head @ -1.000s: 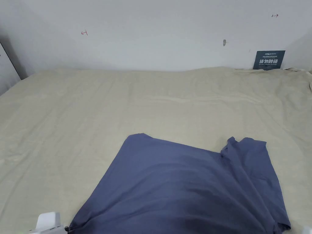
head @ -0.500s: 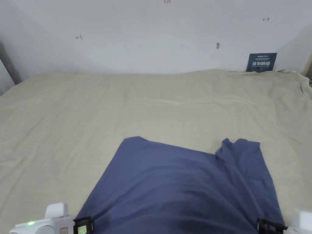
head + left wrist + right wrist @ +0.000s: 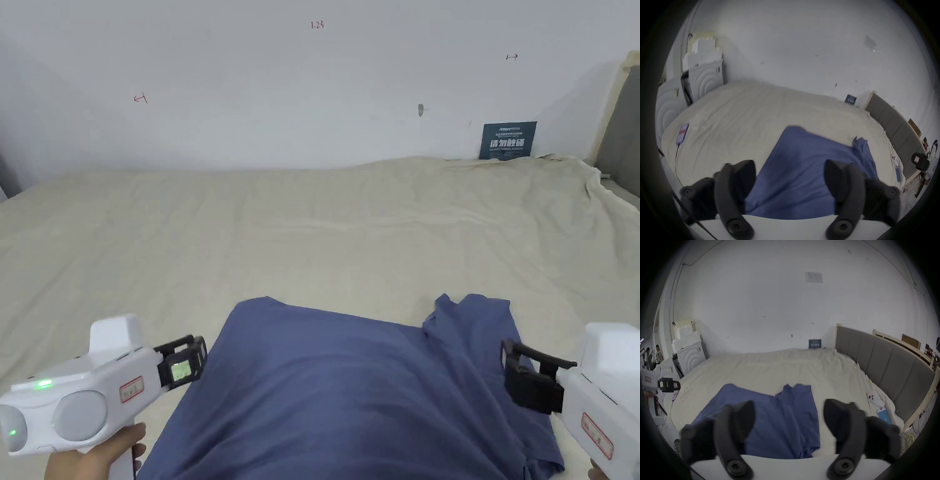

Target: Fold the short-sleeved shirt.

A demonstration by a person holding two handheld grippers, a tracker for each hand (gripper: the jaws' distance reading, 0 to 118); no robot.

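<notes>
A blue short-sleeved shirt lies spread on the beige bed sheet, with a bunched fold along its right side. My left gripper hovers over the shirt's left edge, jaws open and empty. My right gripper hangs over the shirt's right edge, also open and empty. In the left gripper view the shirt shows between the wide-apart jaws of that gripper. The right gripper view has the shirt below its own spread jaws, and the left gripper far off at the left.
The bed meets a white wall at the back, where a dark sign leans. A grey padded headboard runs along the right side. A phone with a cable lies on the sheet at left; another phone lies at right.
Both grippers have risen from the bottom edge into the head view, to either side of the shirt. The head camera has tilted and turned; the shirt lies as before.
</notes>
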